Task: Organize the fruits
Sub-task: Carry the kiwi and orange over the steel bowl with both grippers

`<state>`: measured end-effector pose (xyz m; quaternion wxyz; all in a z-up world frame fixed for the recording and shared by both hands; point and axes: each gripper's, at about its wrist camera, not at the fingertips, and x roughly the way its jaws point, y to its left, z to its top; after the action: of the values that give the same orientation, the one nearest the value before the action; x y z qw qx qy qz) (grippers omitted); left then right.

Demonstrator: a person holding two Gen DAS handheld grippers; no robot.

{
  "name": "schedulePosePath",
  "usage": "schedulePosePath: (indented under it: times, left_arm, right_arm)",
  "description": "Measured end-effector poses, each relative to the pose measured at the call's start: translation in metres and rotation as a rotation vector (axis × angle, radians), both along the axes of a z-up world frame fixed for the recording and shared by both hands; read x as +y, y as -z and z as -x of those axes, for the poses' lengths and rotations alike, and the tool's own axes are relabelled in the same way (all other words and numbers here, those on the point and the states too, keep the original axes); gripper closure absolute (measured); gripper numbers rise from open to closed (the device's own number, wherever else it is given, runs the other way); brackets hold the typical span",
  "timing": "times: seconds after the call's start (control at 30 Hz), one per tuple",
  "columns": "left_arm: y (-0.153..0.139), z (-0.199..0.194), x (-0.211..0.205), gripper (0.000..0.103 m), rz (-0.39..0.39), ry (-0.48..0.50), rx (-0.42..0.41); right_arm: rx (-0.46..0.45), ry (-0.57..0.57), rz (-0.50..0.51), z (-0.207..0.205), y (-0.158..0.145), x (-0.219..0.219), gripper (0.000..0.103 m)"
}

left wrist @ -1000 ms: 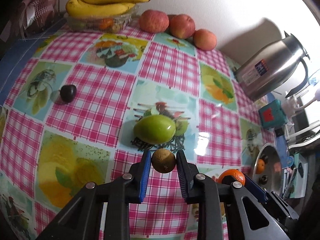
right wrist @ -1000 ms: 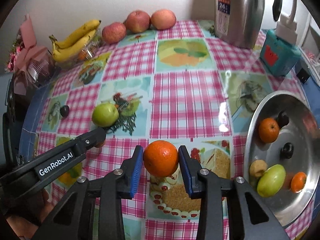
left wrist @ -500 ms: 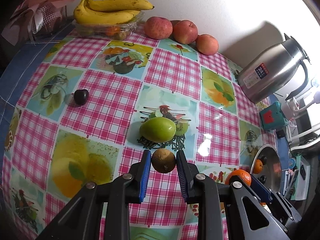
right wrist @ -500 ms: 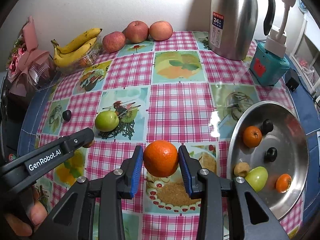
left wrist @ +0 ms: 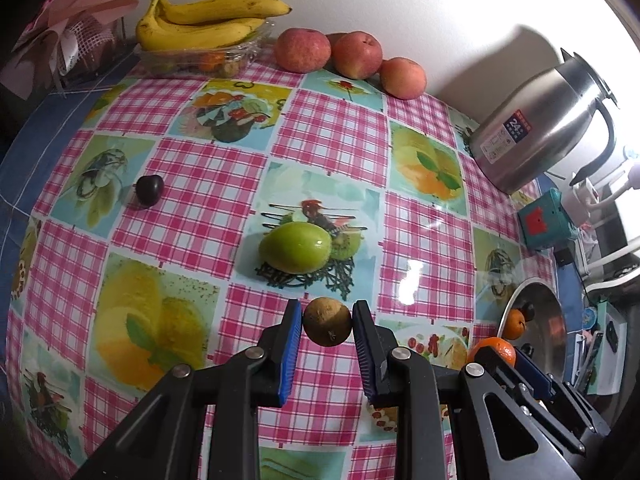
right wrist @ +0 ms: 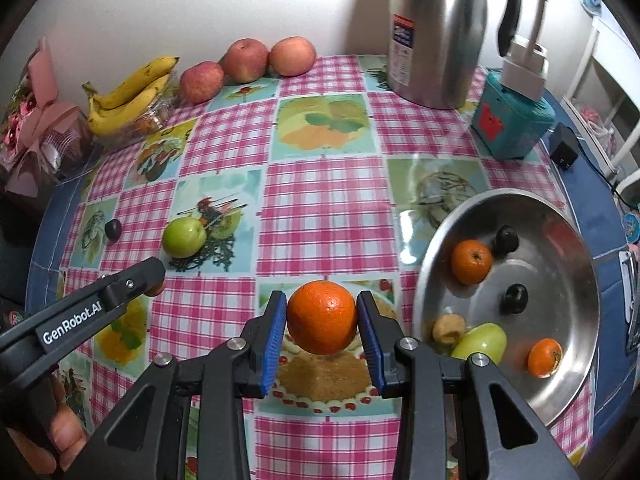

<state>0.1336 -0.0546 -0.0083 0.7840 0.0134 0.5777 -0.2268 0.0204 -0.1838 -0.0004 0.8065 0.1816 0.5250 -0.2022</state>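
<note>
I am holding a small brown fruit (left wrist: 327, 327) in my left gripper (left wrist: 326, 330). Its two blue pads are pinching the fruit from both sides, and the fruit is hanging in the air above the checked tablecloth (left wrist: 328, 128). My right gripper (right wrist: 322, 318) is pinching an orange (right wrist: 322, 317) the same way, also up off the cloth.

A green apple (left wrist: 295, 247) is sitting on the cloth just past the brown fruit. A dark plum (left wrist: 149, 188) is lying well off to the left of it. At the back, three red apples (left wrist: 354, 58) are lined up by the wall, next to bananas (left wrist: 208, 20) on a clear tray.

To the right of the orange I am seeing a shiny metal plate (right wrist: 560, 364). Inside it are lying two small oranges, a green apple, a pale brown fruit and two dark plums. A steel kettle (right wrist: 438, 32) is standing at the back, with a teal box (right wrist: 514, 126) near it.
</note>
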Motion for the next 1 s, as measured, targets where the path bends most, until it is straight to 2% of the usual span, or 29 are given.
schedulePosePath:
  times: [0.37,1.0]
  left_arm:
    - [0.000,0.024,-0.034,0.075,-0.007,0.066,-0.006]
    - [-0.007,0.092,-0.109,0.075,-0.032,0.264,-0.057]
  right_arm:
    - [0.010,0.094,-0.001,0.024,0.001,-0.037,0.066]
    - [0.003,0.279,-0.010,0.086,-0.001,-0.113,0.066]
